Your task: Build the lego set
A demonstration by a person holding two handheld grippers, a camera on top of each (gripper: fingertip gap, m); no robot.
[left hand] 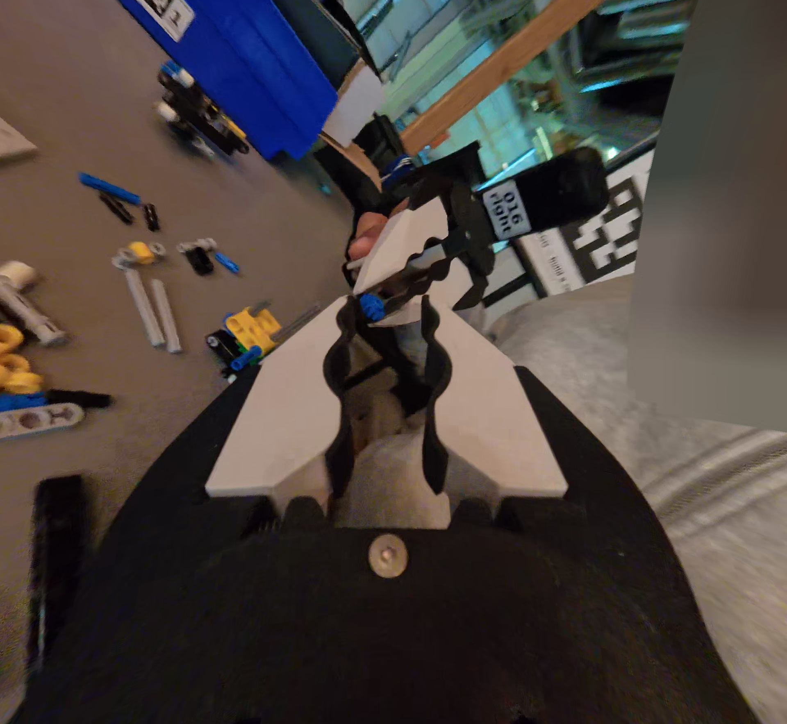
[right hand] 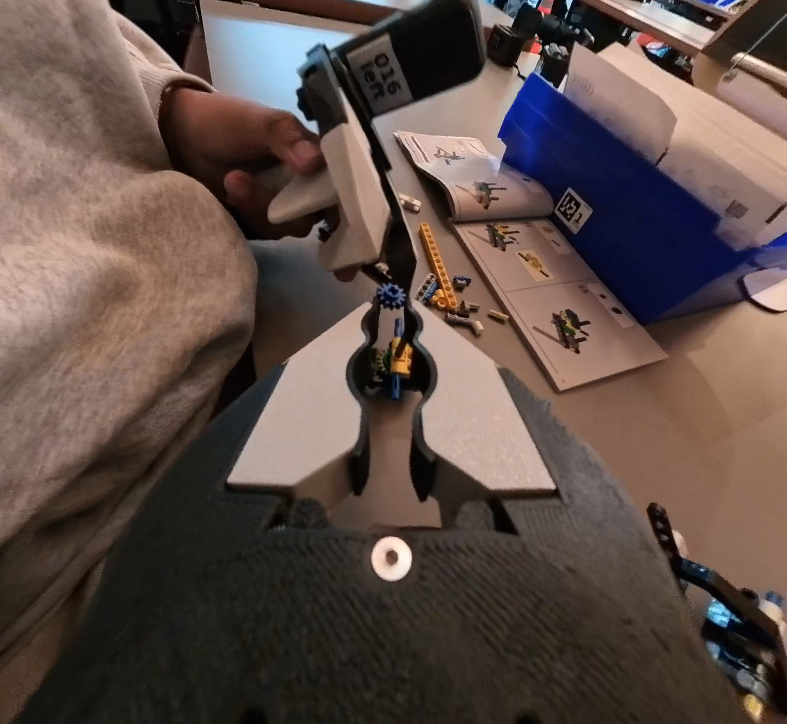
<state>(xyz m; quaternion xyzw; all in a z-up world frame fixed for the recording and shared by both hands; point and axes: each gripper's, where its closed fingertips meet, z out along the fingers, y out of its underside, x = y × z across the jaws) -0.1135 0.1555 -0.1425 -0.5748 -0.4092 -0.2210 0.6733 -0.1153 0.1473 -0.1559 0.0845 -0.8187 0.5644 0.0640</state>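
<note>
In the left wrist view, the left gripper (left hand: 385,303) stands parted with a dark rod between its fingers — whether it grips I cannot tell. The right gripper (left hand: 374,303) pinches a blue gear (left hand: 371,307) just beside.

In the right wrist view, that gear (right hand: 389,295) sits clamped at its fingertips, above loose pieces (right hand: 443,295) and a booklet (right hand: 553,299) on the table (right hand: 639,427).

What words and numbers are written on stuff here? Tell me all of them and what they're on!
I won't copy writing out, but here is where it sits.
White label on the right gripper: short print.
Grey label on the left gripper: short print.
White sticker on the blue bin: black square code, tiny print.
Open booklet: too small to read.
Black-and-white patterned board: blurred print along its edge.
</note>
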